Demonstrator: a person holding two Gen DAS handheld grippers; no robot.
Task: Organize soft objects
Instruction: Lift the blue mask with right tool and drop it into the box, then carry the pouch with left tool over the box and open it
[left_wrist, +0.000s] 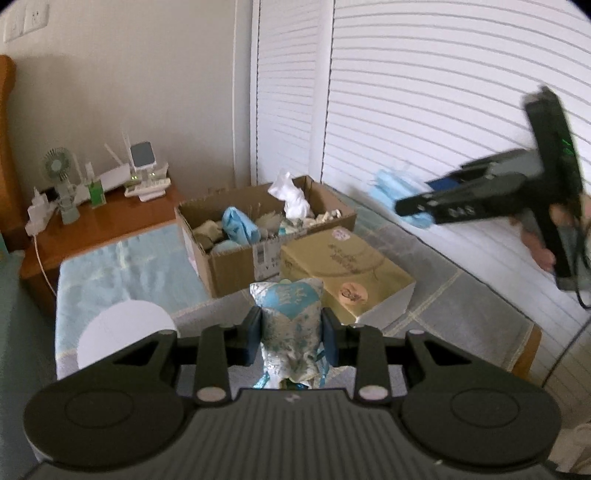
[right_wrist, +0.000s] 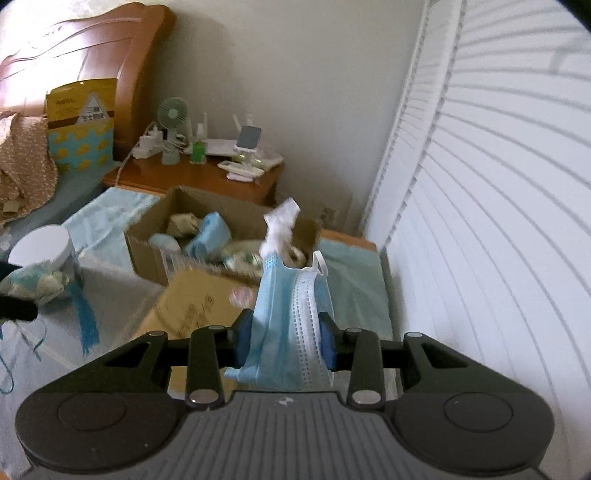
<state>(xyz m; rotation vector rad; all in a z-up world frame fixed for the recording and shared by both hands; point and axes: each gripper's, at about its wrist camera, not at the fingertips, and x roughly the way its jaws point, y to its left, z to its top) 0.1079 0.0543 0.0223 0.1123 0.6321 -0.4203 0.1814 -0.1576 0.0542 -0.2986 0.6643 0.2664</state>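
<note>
The cardboard box (left_wrist: 236, 236) is sitting on the table at twelve o'clock, already nearly full, so a dropped piece may be sliding off. The right gripper (right_wrist: 284, 338) jaws are pinching a blue mask (right_wrist: 284, 317), long axis upright. The left gripper (left_wrist: 291, 332) jaws are squeezing a patterned pouch (left_wrist: 288, 314), also upright.

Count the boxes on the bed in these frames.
2. The open cardboard box holding soft items sits further back; the closed gold box lies just in front of it, touching. Others may be out of view.
</note>
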